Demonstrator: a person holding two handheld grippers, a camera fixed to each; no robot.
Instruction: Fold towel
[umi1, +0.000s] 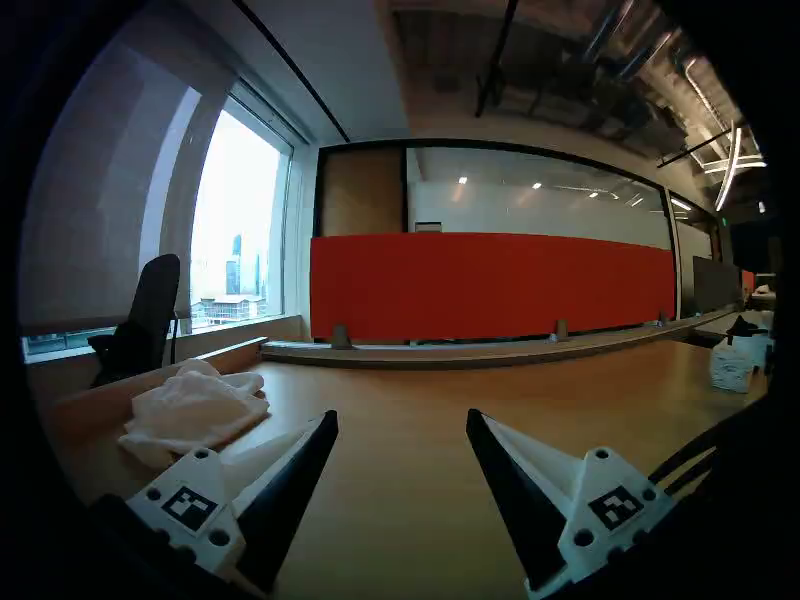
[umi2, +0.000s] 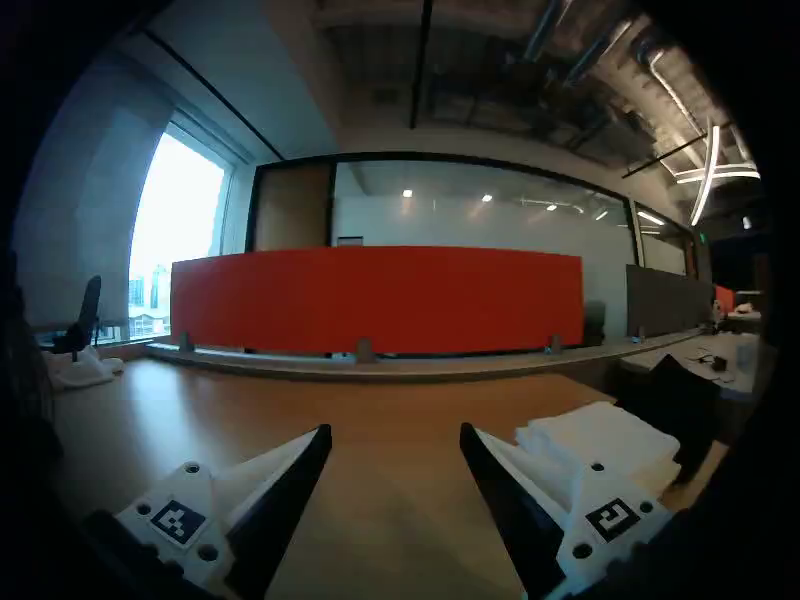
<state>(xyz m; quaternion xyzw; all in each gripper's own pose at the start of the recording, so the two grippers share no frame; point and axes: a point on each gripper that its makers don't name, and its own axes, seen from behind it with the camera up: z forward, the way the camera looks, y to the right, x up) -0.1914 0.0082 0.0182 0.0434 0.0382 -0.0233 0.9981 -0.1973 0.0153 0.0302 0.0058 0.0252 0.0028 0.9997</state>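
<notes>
Left gripper view, right gripper view: my left gripper (umi1: 400, 415) and right gripper (umi2: 395, 430) hovered spread wide and empty above the wooden desk (umi1: 400, 490), the crumpled white towel (umi1: 195, 410) lying just beyond the left gripper, the red partition (umi1: 490, 285) farthest.

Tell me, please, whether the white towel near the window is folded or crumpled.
Crumpled: the towel lies in a loose, rumpled heap on the desk.

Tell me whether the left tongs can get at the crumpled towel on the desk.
Probably yes. The left tongs stand open, and the crumpled towel lies close ahead, off to one side, with only bare desk between.
</notes>
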